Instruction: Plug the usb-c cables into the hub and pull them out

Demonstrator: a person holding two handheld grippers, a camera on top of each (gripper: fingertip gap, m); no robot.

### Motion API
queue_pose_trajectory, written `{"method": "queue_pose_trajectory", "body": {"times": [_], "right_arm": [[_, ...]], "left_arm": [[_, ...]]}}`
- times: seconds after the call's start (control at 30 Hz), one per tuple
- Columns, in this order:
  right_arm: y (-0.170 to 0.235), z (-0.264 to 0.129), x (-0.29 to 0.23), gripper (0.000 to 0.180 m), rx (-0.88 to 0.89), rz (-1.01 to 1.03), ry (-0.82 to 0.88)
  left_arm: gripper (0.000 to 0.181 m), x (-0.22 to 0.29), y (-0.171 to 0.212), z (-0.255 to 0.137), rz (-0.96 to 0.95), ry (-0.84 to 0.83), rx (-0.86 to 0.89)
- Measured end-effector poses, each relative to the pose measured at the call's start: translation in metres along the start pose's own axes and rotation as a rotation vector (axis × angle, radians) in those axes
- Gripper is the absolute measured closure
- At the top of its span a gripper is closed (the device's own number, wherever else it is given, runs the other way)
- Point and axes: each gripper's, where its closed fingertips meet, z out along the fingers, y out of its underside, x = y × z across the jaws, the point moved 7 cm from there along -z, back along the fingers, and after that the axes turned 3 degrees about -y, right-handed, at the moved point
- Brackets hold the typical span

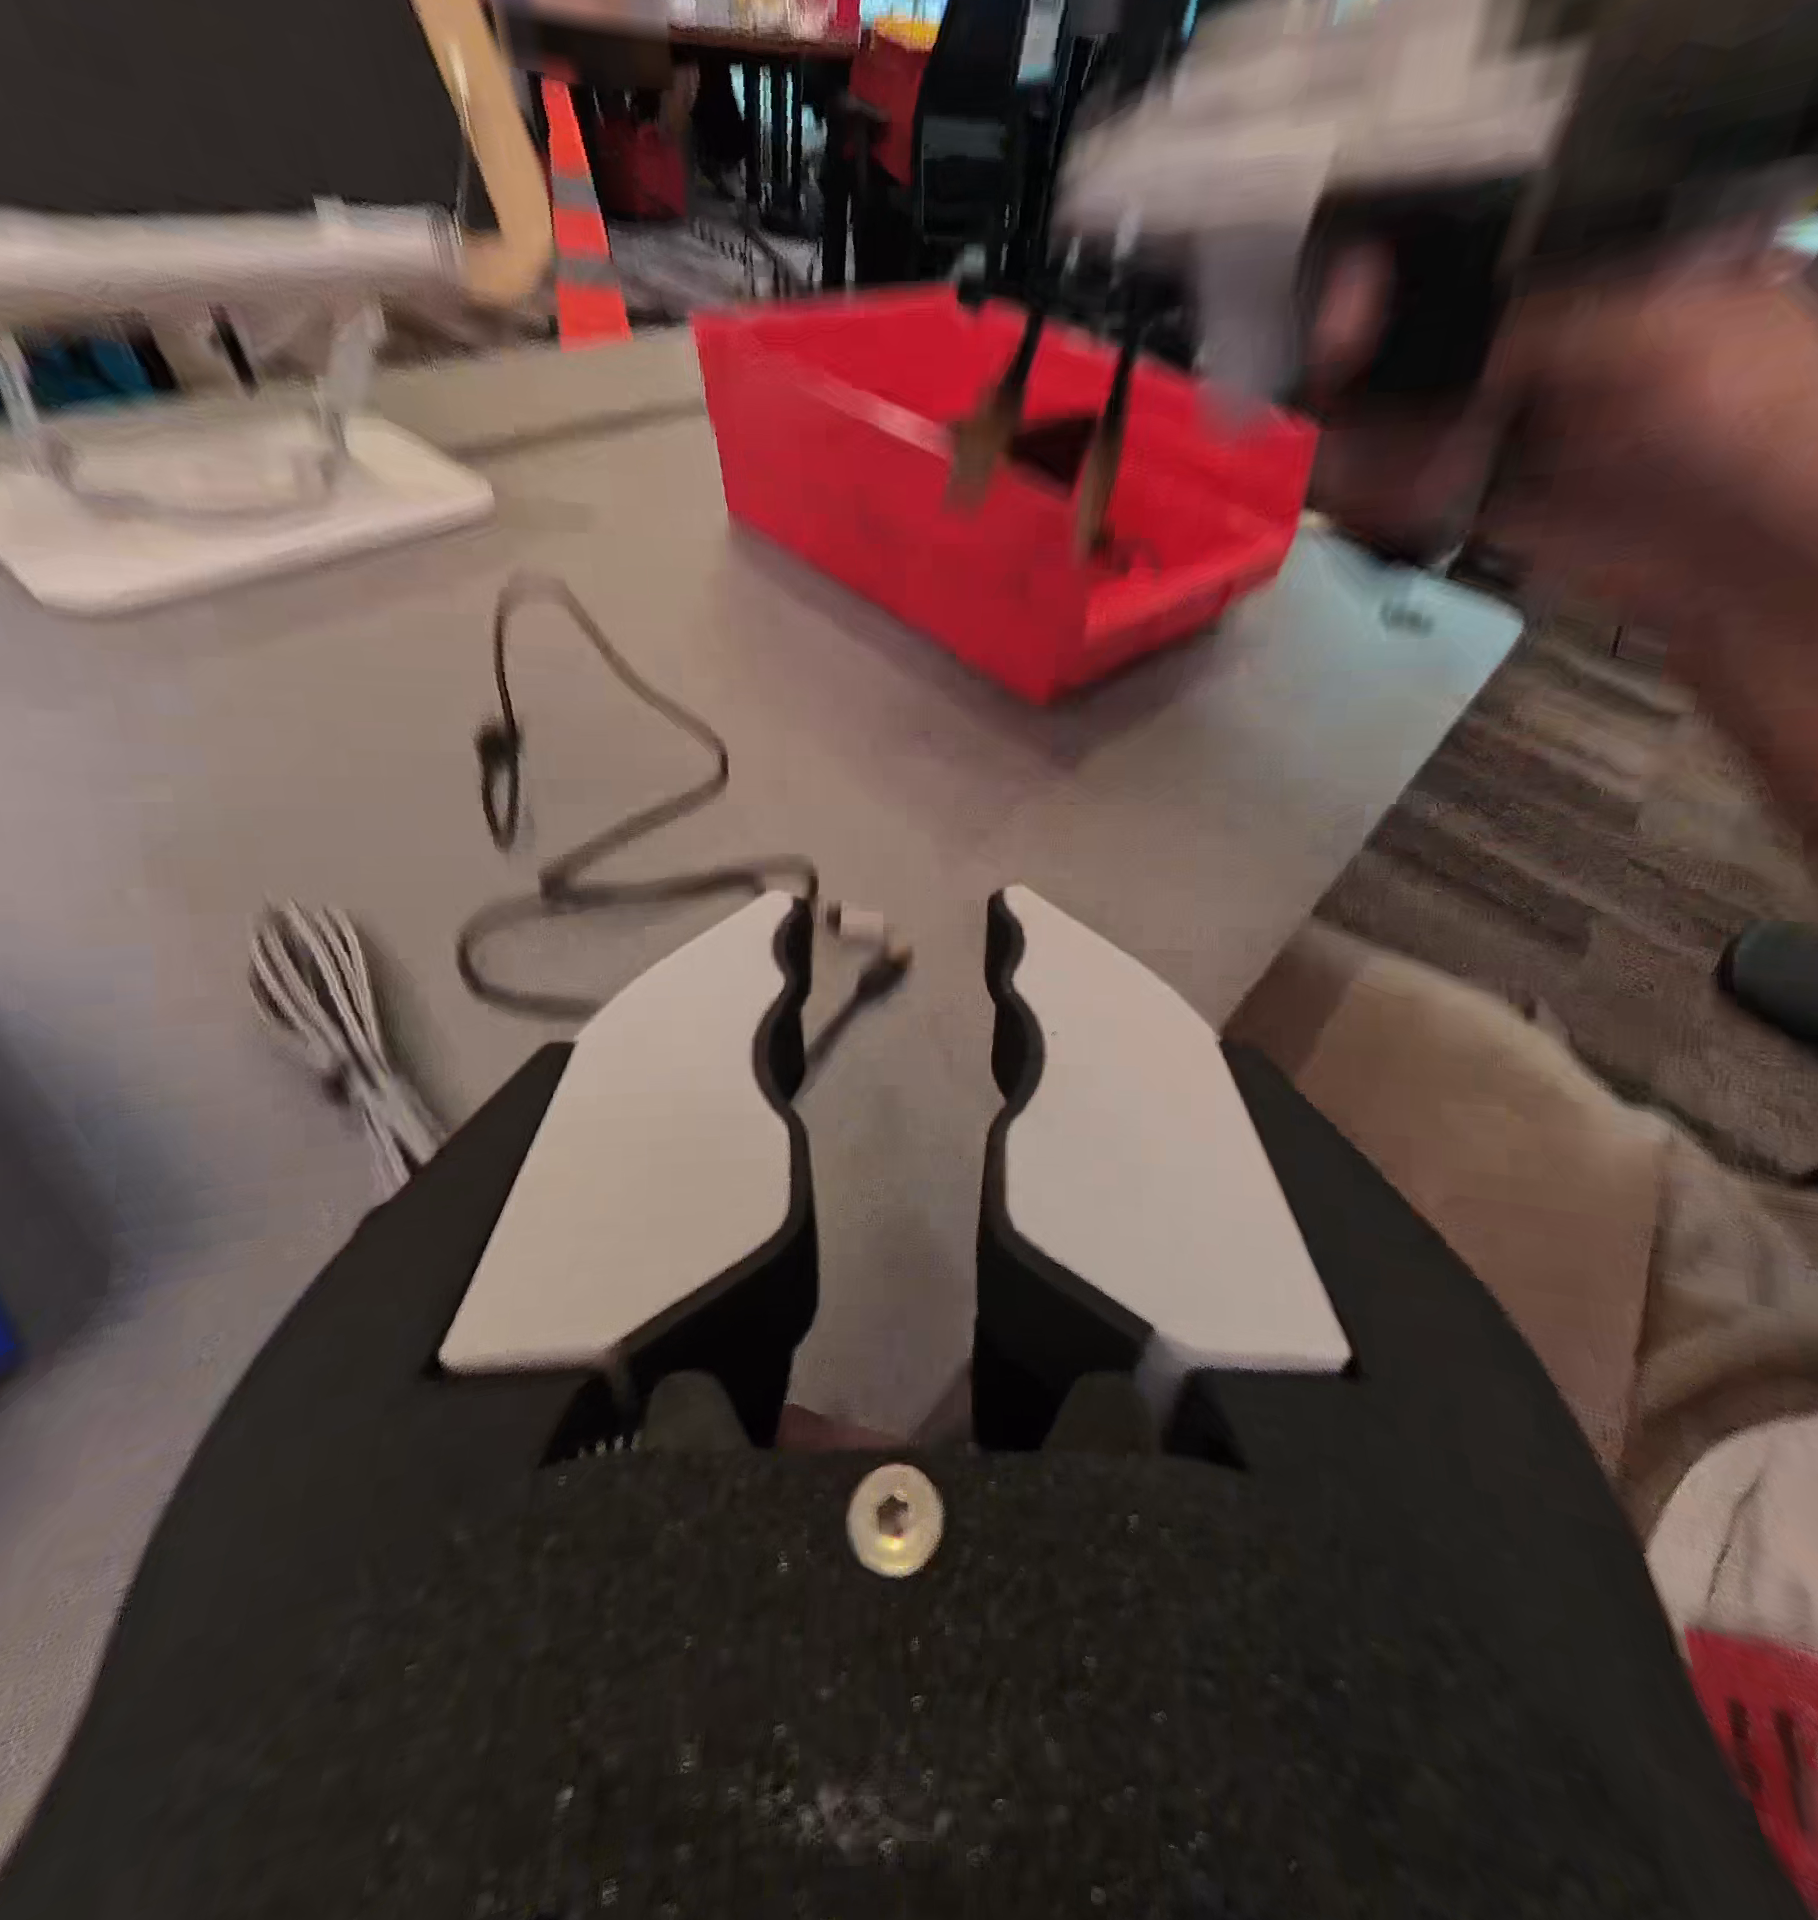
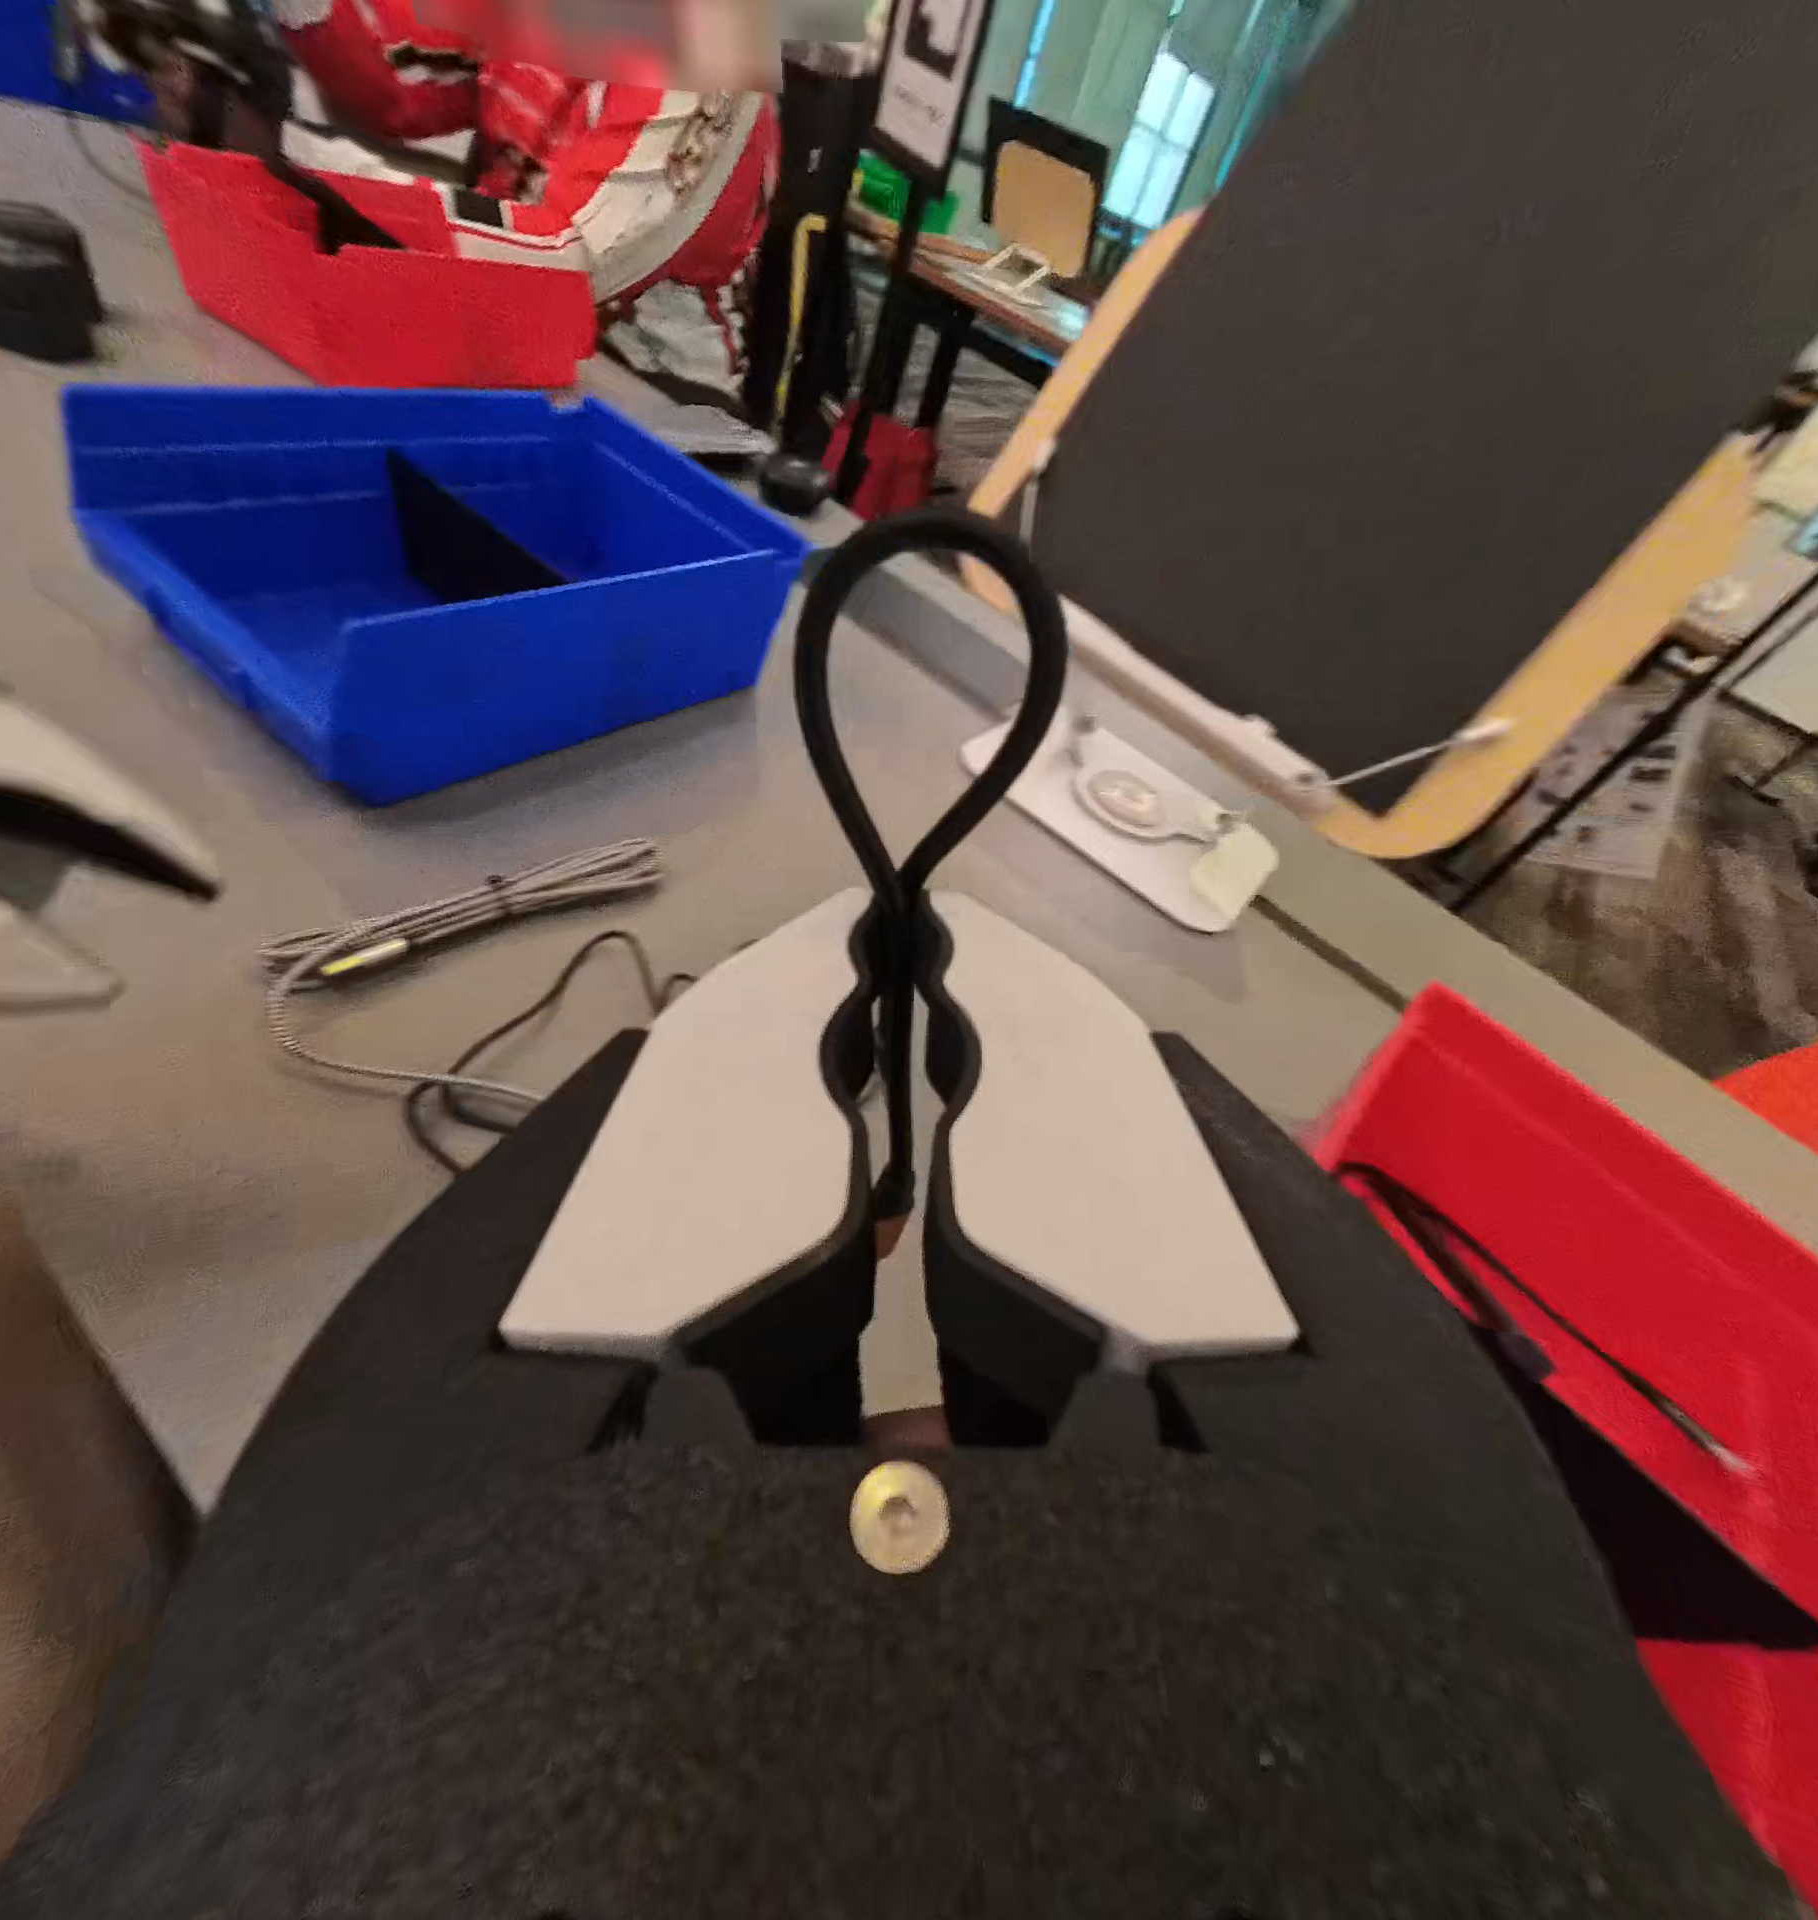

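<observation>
In the right wrist view my right gripper point(image 2: 894, 909) is shut on a black cable point(image 2: 811, 665). Its two strands cross at the fingertips and a loop stands up beyond them. In the left wrist view my left gripper point(image 1: 900, 909) is open and holds nothing, low over the grey table point(image 1: 988, 748). A second black cable point(image 1: 614, 831) snakes across the table, and its plug ends point(image 1: 863, 930) lie just beside my left fingertip. The right gripper point(image 1: 1040, 488) shows blurred above a red bin point(image 1: 884, 499). No hub is clear in either view.
A bundled grey braided cable point(image 1: 313, 977) lies left of the left gripper and also shows in the right wrist view point(image 2: 469, 899). A blue bin point(image 2: 531, 686), a red bin point(image 2: 1611, 1247) and a white stand base point(image 2: 1123, 800) sit on the table. The table edge is to the right point(image 1: 1404, 769). Left tips to right tips: about 15 centimeters.
</observation>
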Motion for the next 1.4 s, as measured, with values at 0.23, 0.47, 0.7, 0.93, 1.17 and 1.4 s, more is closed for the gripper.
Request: {"method": "queue_pose_trajectory", "body": {"times": [0.23, 0.47, 0.7, 0.93, 1.17, 1.4], "right_arm": [[0.08, -0.027, 0.143, 0.176, -0.761, -0.338, 0.017], [0.187, 0.028, 0.159, 0.171, -1.129, -0.311, -0.276], [0.166, 0.014, 0.157, 0.129, -0.867, 0.013, -0.139], [0.123, -0.06, 0.069, 0.139, -0.274, 0.327, 0.114], [0.148, -0.084, -0.057, 0.145, -0.123, 0.493, -0.11], [0.126, -0.065, -0.084, 0.134, 0.053, 0.688, -0.372]], "left_arm": [[0.153, -0.023, 0.058, 0.02, 0.038, -0.069, -0.267], [0.151, -0.024, 0.058, 0.015, 0.043, -0.099, -0.267], [0.139, -0.05, 0.063, 0.005, -0.057, -0.226, -0.29], [0.136, -0.095, 0.059, 0.022, -0.132, -0.37, -0.368], [0.16, -0.106, 0.067, 0.046, -0.085, -0.384, -0.549], [0.168, -0.084, 0.017, 0.025, -0.165, -0.155, -0.091]]}}
